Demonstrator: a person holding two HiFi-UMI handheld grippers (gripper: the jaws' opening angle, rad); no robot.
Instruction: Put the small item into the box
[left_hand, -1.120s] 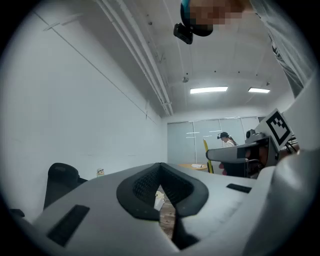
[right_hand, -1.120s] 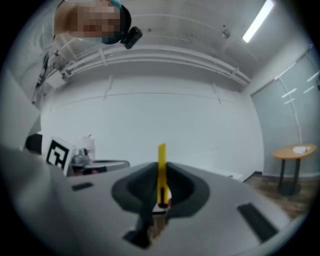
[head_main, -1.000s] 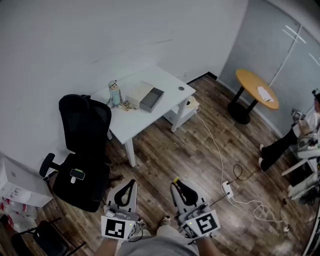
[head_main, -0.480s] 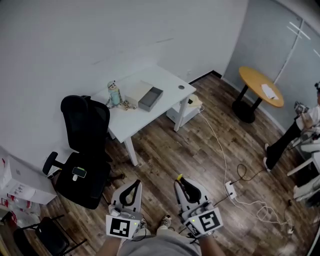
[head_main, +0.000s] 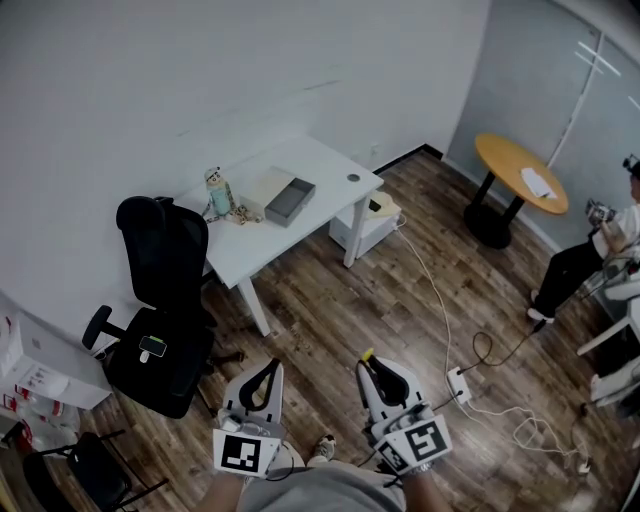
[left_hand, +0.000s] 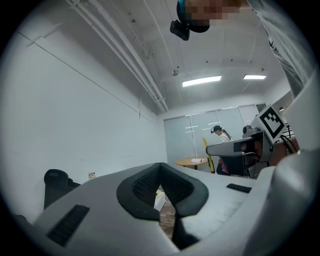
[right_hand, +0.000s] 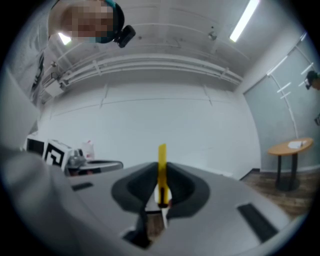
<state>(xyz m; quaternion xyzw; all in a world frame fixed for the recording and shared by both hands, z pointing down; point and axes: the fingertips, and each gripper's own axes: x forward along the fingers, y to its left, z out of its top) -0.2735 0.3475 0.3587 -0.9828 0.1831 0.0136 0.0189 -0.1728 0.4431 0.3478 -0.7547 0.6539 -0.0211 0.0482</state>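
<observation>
A long way ahead, in the head view, a grey open box (head_main: 290, 201) rests on a white table (head_main: 316, 166). Both grippers are held low near my body, above the wooden floor. My right gripper (head_main: 370, 362) is shut on a thin yellow item (head_main: 366, 354), whose strip sticks up between the jaws in the right gripper view (right_hand: 162, 167). My left gripper (head_main: 269, 366) is shut with nothing in it; in the left gripper view its tips (left_hand: 160, 167) meet.
On the table beside the box stand a bottle (head_main: 217, 192) and some small clutter (head_main: 240, 214). A black office chair (head_main: 165, 300) stands left of the table. A power strip (head_main: 459, 383) and cables lie on the floor at right. A round wooden table (head_main: 519, 170) and a person (head_main: 590, 255) are far right.
The head view has shifted a little, so the table and chair sit slightly further left. Both grippers keep their pose; the right one still holds the yellow item.
</observation>
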